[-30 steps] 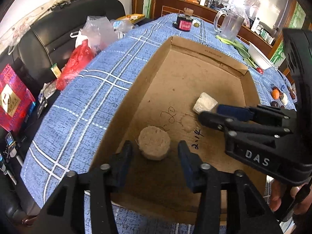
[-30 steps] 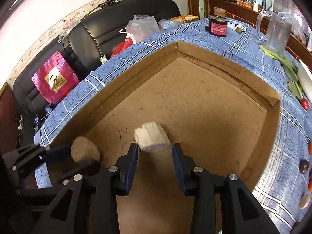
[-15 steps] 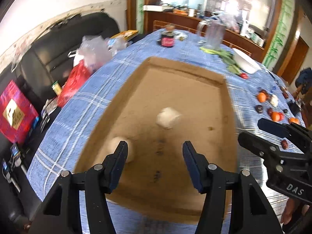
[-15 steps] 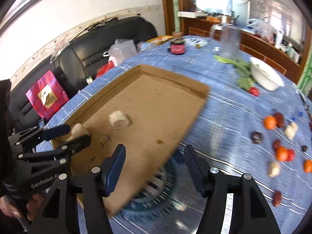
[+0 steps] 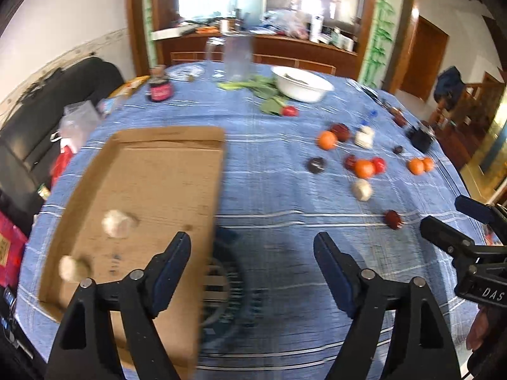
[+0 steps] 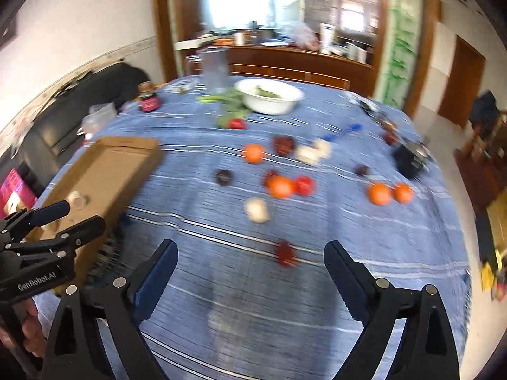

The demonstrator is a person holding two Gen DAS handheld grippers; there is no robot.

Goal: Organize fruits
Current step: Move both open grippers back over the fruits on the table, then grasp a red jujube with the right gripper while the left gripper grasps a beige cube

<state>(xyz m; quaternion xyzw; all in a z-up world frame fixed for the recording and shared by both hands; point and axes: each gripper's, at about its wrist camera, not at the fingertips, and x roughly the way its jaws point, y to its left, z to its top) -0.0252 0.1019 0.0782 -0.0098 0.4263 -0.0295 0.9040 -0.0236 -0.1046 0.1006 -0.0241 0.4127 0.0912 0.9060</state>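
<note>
Box: cardboard box (image 5: 152,171) at the left of the table (image 5: 279,190), open side up, long axis running from the near edge away toward the far side, shallow walls all round.
Done: two pale pieces (image 5: 117,223) lying on the box floor near its near-left end, apart from each other — judged as already sorted.
Left gripper: left gripper (image 5: 252,269) over the cloth just right of the box edge, jaws opening and nothing between them; pointing down and toward the far side of the table.
Left to do: most of the fruit — oranges (image 5: 327,140), dark red ones (image 5: 393,218), one near-black piece (image 5: 316,164), pale chunks (image 5: 362,189) — loose on the cloth right of the box, well apart from it.
Nearest piece: small dark red fruit (image 6: 285,253), round and blurred, long axis not readable.
Right gripper: right gripper (image 6: 250,267) jaws opening wide, empty; dark red fruit showing just ahead, between the fingers' lines — likely next pick, as a judgement only.
Progress: early, judged — two in, well over ten out.
</note>
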